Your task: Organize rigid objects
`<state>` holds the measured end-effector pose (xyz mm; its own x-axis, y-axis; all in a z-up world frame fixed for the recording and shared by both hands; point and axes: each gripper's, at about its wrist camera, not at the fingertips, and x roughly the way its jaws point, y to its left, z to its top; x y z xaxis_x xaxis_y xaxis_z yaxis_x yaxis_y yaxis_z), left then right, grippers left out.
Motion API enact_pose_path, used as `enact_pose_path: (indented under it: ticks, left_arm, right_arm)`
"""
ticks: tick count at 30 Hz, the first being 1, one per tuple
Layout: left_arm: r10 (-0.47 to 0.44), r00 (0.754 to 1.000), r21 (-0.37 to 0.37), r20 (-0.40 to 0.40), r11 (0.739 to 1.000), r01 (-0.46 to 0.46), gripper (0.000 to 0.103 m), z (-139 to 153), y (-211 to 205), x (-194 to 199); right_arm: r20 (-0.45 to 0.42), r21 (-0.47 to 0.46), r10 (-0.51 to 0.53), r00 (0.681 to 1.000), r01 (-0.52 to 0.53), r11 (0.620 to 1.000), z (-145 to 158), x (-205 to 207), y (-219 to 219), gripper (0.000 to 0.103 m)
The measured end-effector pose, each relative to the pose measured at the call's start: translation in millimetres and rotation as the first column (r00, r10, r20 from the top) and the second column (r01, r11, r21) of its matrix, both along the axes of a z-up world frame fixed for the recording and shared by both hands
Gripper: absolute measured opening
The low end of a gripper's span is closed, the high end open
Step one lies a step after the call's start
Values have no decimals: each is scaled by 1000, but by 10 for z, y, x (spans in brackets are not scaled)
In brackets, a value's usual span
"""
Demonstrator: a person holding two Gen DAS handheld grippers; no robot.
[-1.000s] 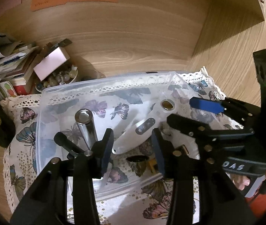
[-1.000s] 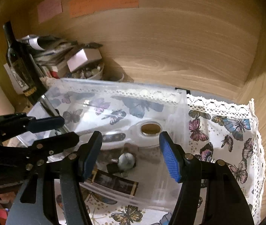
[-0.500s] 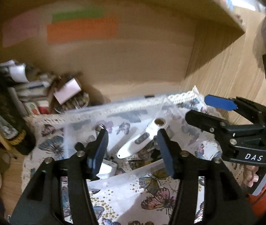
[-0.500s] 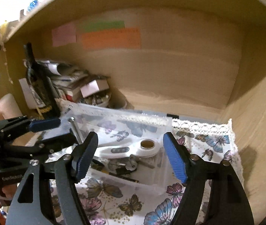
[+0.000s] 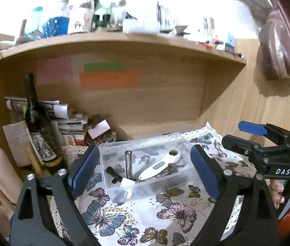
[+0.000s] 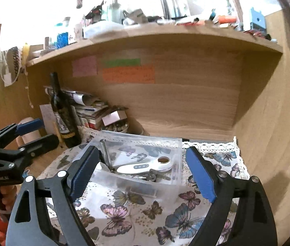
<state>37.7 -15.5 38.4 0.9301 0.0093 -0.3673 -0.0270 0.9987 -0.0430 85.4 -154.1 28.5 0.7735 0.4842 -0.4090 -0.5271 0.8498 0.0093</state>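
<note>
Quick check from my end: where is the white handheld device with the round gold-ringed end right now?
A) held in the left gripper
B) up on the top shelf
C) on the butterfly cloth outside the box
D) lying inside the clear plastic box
D: the white device lies inside the clear box, beside the metal tube, and both the left gripper and the right gripper are open and empty.

"DAS" on right gripper (image 5: 253, 135)
</note>
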Motion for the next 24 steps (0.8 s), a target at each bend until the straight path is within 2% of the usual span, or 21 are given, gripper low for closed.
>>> enact_pose_path:
  ticks: [6, 10, 24]
  left_arm:
    - [4, 999, -15, 52, 1000, -3, 97, 70, -11, -185]
    - [9, 997, -9, 76, 1000, -9, 98, 106, -15, -285]
    - [21, 995, -16, 94, 1000, -19, 100, 101, 21, -322]
  right_arm:
    - [15, 37, 6, 1000, -7, 999, 40, -197, -68, 86]
    - [34, 51, 1, 999, -3, 999, 50, -282, -88, 94]
    - [47, 39, 9, 999, -11, 999, 59, -329, -16, 95]
